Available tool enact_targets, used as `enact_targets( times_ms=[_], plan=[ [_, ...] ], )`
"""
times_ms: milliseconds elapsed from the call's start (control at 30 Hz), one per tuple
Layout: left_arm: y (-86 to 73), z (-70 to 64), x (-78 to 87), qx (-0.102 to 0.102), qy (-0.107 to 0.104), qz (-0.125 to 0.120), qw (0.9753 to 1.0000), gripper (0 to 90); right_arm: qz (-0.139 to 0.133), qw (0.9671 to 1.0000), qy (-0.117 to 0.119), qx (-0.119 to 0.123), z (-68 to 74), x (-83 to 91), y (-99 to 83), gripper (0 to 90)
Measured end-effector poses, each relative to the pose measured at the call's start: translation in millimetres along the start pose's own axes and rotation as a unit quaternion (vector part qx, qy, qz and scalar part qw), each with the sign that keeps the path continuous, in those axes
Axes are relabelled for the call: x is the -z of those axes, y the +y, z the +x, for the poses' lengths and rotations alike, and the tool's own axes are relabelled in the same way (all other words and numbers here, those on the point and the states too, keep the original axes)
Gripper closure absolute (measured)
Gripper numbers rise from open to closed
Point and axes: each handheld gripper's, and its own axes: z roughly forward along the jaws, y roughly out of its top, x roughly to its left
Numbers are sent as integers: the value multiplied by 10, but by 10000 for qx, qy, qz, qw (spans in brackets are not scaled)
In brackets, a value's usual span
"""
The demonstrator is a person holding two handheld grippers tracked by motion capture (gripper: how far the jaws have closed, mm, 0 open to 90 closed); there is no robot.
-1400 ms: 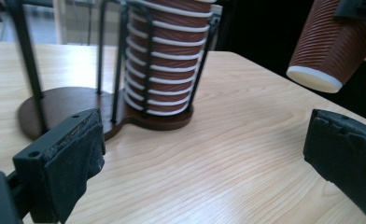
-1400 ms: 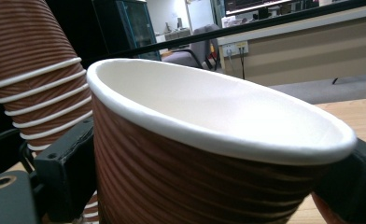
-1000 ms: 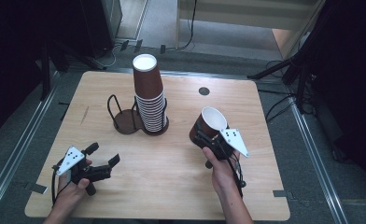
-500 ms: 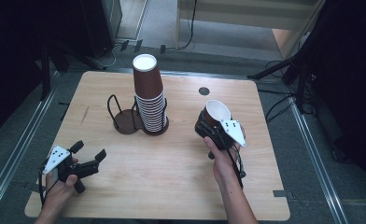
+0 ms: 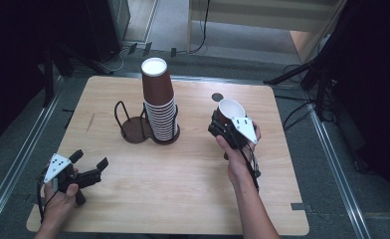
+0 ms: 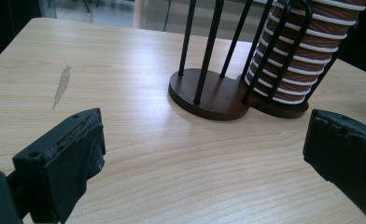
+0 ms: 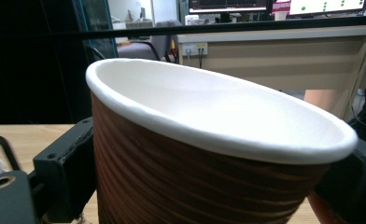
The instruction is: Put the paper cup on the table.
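The right gripper (image 5: 222,125) clamps one brown paper cup (image 5: 229,112), mouth up, right of frame centre, apart from the inverted cup stack (image 5: 159,102) in the holder (image 5: 133,130); placement remains, while the left gripper (image 5: 89,167) rests released at lower left.

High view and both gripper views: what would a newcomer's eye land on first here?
Probably the tall stack of brown paper cups, standing upside down in a black wire holder at the middle of the wooden table. Next, the single brown cup with a white inside, clamped in the right gripper above the table's right side. The left gripper hangs open and empty at the near left corner.
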Motion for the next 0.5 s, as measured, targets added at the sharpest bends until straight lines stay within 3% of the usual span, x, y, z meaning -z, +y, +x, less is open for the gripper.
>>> enact_targets(
  times_ms=[100, 400, 500],
  plan=[
    [-15, -19, -19, -120, 56, 78, 9999, 0, 35, 10000, -19, 56, -31, -74, -49, 73],
    [-20, -11, -35, -113, 179, 191, 9996, 0, 43, 9997, -153, 183, -71, -231, -187, 73],
    [-23, -12, -28, -120, 174, 213, 9996, 0, 95, 9993, -328, 172, -92, -301, -238, 73]
  ],
)
